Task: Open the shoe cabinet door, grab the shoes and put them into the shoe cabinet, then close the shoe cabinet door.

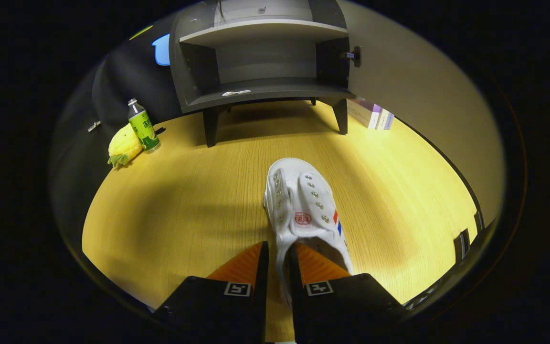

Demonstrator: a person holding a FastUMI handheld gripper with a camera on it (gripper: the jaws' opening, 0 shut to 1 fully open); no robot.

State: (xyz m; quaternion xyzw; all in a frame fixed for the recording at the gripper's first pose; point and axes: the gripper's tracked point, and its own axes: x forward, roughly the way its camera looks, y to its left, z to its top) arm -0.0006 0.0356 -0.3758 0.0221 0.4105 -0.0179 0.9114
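Fingers (277,260) pinch the heel-side wall of the white canvas lace-less shoe (303,205) at lower centre. I'd keep that grip firm, lift it off the yellow wood-grain table (174,210), and carry it level toward the open grey shoe cabinet (260,88) at top centre.

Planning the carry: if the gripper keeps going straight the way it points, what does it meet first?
Gripper, fingers shut on the white canvas shoe, likely meets the open dark grey shoe cabinet first; bare wooden tabletop lies between.
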